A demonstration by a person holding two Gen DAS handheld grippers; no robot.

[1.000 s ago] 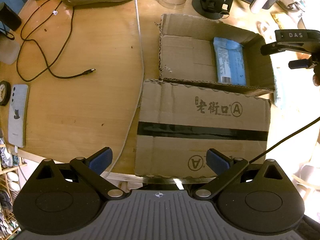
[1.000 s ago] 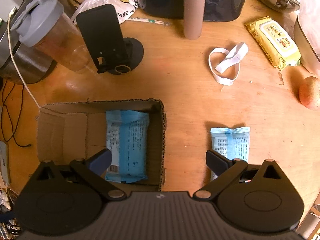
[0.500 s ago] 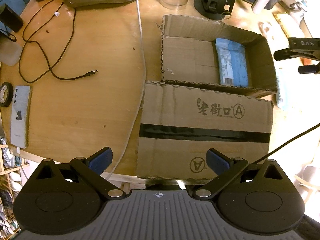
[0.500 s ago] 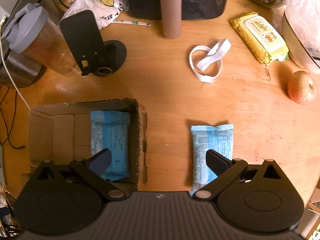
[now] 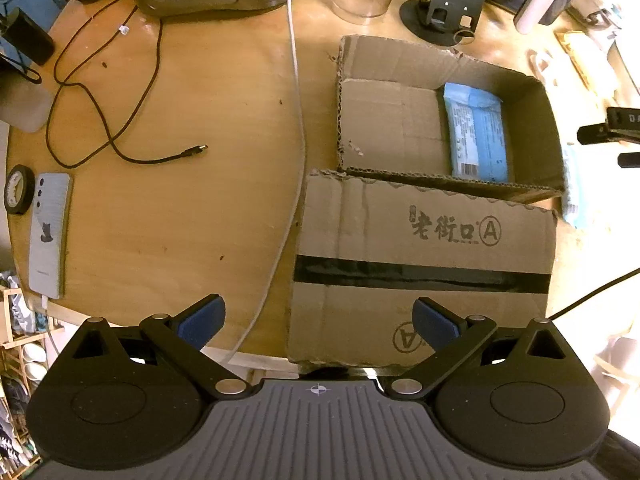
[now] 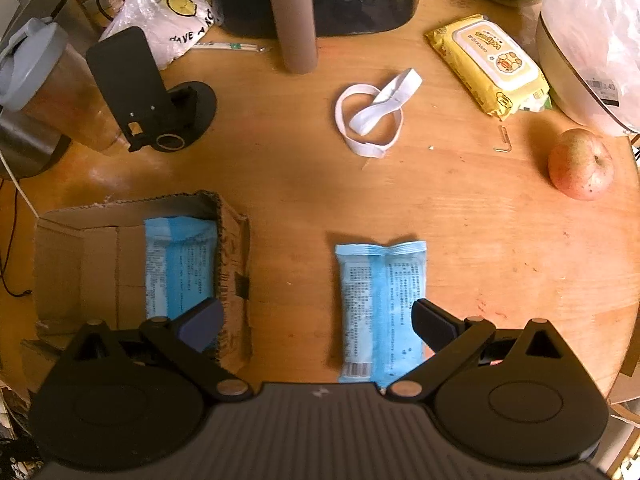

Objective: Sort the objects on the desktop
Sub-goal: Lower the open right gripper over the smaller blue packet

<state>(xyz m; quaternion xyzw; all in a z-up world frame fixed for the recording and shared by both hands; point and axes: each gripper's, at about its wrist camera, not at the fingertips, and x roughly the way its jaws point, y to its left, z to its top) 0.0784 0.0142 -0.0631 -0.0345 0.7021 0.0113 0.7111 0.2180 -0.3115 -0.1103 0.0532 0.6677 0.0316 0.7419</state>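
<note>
Right tongs point(image 6: 316, 320) spread wide over blue packet point(image 6: 380, 308) on desk point(image 6: 500, 240), left tongs point(image 5: 318, 322) released above cardboard box point(image 5: 424, 256), second packet point(image 5: 476, 136) inside

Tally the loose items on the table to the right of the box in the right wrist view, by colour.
Blue: 1, the packet on the table
White: 1, the elastic band
Yellow: 1, the wipes pack
Red: 1, the apple
Total: 4
Not counted: the blue packet in the cardboard box.
</note>
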